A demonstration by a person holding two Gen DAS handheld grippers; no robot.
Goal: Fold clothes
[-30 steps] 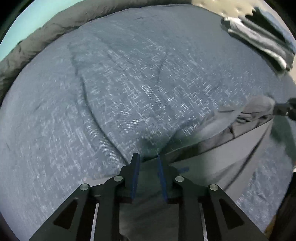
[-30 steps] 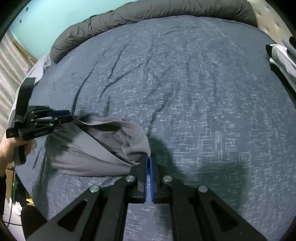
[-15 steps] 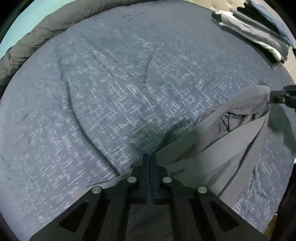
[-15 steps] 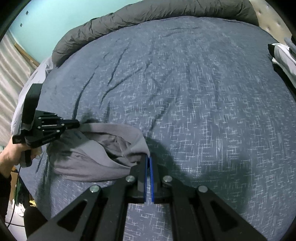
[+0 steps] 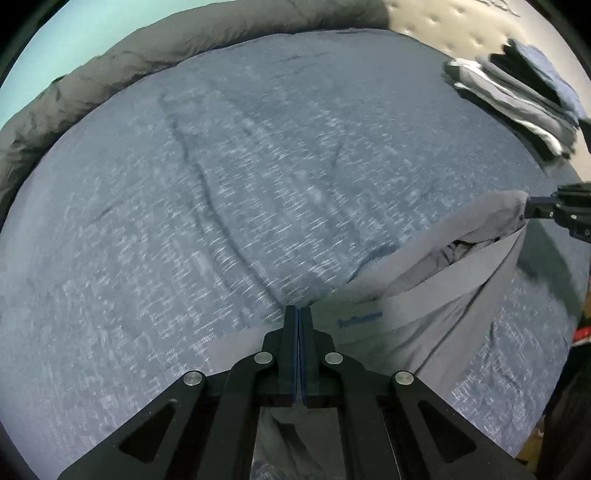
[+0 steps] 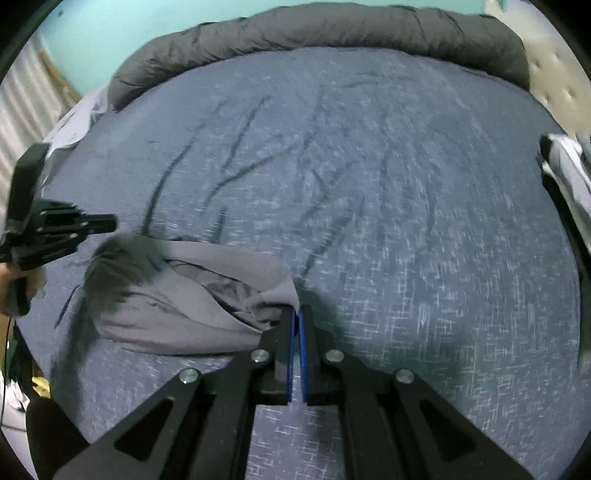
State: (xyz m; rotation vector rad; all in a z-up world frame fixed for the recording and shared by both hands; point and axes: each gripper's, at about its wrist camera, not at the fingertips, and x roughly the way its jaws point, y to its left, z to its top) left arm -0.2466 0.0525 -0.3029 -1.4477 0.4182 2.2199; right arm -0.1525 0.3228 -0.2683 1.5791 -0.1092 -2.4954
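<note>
A grey garment [image 5: 424, 325] with small blue lettering [image 5: 360, 322] lies crumpled on the blue bed sheet [image 5: 221, 184]. My left gripper [image 5: 297, 312] is shut, and the garment's edge runs up into its fingertips. In the right wrist view the left gripper [image 6: 112, 222] sits just above the garment's blurred left end [image 6: 122, 254]. My right gripper [image 6: 297, 317] is shut on the other end of the garment [image 6: 177, 310]. It shows in the left wrist view [image 5: 530, 208] with cloth bunched at its tip. The band of cloth stretches between the two grippers.
A stack of folded clothes [image 5: 517, 99] rests at the bed's far right edge, also seen as the stack [image 6: 569, 177]. A rolled dark duvet [image 6: 314, 33] lines the far side. A padded headboard [image 5: 461, 26] stands at the back right. A hand [image 6: 11, 284] holds the left gripper.
The left gripper's jaws stood open over the garment's edge, then closed on it. It has since risen a little, and the cloth's edge now stretches between both grippers. The right gripper kept still.
</note>
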